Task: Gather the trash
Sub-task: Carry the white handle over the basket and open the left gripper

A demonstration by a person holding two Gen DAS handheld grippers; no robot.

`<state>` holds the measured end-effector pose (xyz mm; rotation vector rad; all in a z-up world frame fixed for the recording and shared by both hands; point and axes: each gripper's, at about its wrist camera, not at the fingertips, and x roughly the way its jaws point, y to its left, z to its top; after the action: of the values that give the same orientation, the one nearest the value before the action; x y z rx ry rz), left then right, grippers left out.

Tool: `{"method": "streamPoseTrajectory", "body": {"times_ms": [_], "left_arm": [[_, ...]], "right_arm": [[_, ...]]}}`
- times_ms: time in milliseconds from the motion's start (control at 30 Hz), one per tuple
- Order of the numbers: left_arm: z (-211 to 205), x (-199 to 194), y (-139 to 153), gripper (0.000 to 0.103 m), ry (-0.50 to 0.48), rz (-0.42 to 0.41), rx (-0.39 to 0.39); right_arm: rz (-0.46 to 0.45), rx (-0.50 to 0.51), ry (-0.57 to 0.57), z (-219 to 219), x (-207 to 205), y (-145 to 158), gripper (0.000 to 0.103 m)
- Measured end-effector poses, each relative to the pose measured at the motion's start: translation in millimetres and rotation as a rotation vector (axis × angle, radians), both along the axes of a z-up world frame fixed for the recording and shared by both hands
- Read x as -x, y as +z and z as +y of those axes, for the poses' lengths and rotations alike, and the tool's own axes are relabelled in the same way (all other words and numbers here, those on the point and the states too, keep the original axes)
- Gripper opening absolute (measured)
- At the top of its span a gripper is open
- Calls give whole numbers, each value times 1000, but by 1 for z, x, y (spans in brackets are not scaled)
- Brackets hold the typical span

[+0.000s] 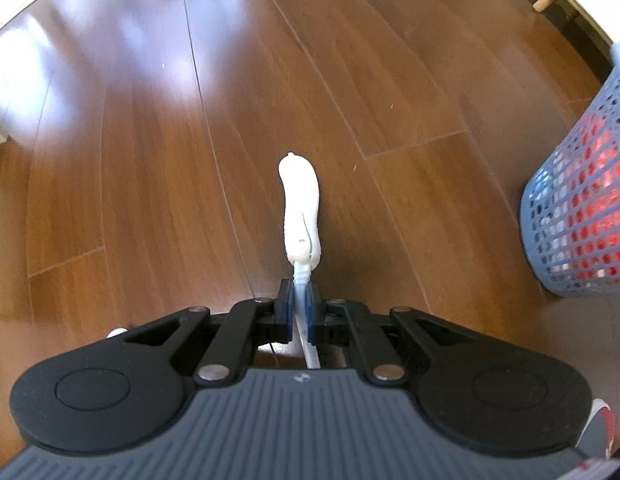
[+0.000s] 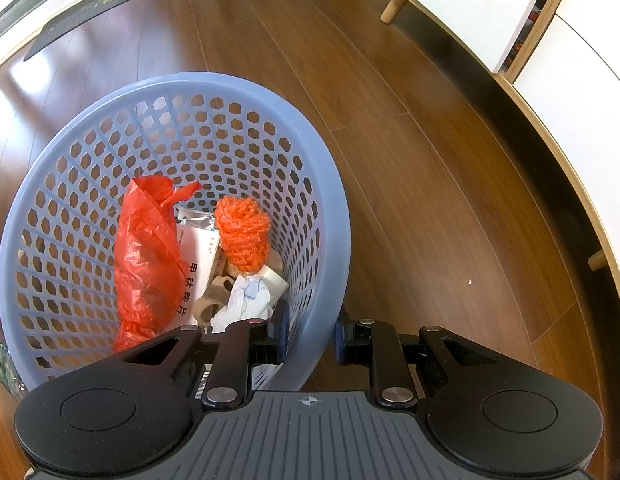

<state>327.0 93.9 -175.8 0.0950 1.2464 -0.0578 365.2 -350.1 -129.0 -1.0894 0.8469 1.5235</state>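
**Left wrist has a white plastic thing pinched, right one is clamped on the basket rim**

Left wrist view first: the left gripper (image 1: 297, 304) is squeezed tight on the thin clear end of a white plastic piece (image 1: 299, 216), with the blue pads pressed flat against it. The fat white part sticks out past the fingertips toward frame center, curved a bit like a tiny banana, and it's up off the wood floor (image 1: 149, 140). Can't tell exactly what it is, maybe some disposable tool or wrapper end. Over at the right edge of that frame you can see the blue basket (image 1: 582, 200), well apart from the white piece, with red stuff showing through the holes.

Right wrist view: the right gripper (image 2: 312, 332) has one finger inside the basket (image 2: 189, 84) and one outside, so the near rim sits between the pads and it's gripping that wall. Inside there's a red plastic bag (image 2: 145, 256) on the left, an orange yarn-like clump (image 2: 242, 236) in the middle, a white printed packet (image 2: 199, 256) between them, crumpled white paper (image 2: 245, 300) and a tape roll (image 2: 211, 308) lower down near the fingers. White cabinet (image 2: 470, 8) on wooden legs in the upper right, dark mat (image 2: 89, 12) in the upper left.
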Motion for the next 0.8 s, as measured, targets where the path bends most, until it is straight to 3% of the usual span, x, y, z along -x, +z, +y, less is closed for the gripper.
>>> {"method": "streamPoseTrajectory", "body": {"times_ms": [467, 800], "left_arm": [[-43, -3, 95, 3, -191, -153, 64], [-108, 16, 163, 3, -374, -219, 108]], "right_arm": [[20, 29, 6, 8, -4, -1, 17], [-7, 38, 21, 9, -5, -2, 17]]}}
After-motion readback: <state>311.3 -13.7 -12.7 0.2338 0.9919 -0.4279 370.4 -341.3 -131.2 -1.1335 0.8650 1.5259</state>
